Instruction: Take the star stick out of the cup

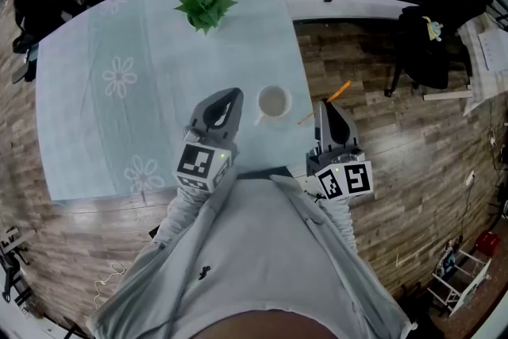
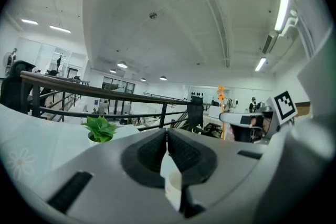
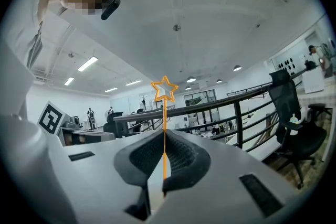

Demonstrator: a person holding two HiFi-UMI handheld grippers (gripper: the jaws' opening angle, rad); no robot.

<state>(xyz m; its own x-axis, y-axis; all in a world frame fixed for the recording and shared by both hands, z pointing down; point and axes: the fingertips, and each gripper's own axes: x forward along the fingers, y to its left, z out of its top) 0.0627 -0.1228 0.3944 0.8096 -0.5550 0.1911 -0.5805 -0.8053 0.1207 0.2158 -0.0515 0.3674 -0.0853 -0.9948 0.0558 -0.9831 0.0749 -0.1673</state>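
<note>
Star stick [image 3: 164,113] was clear of cup [image 1: 274,102], pinched in shut R claw [image 3: 164,136] just off tabletop [image 1: 95,91] edge. L claw [image 2: 167,136] closed beside cup. Pull-out looked done. Next, prob.: carry stick away, keep grip firm.

**Desk:** Table [image 1: 79,91]: matt pale cloth, flower print. Floor [image 1: 381,67]: wood planks, slight sheen.

**Editor:** The cup [image 1: 274,102]?

**Desk:** Smooth, white, possibly glazed ceramic; too small to be sure. Star stick [image 3: 164,113]: smooth orange plastic, between ribbed black pads [image 3: 182,157] in the matt grey shell of the right gripper [image 3: 164,132].
</note>
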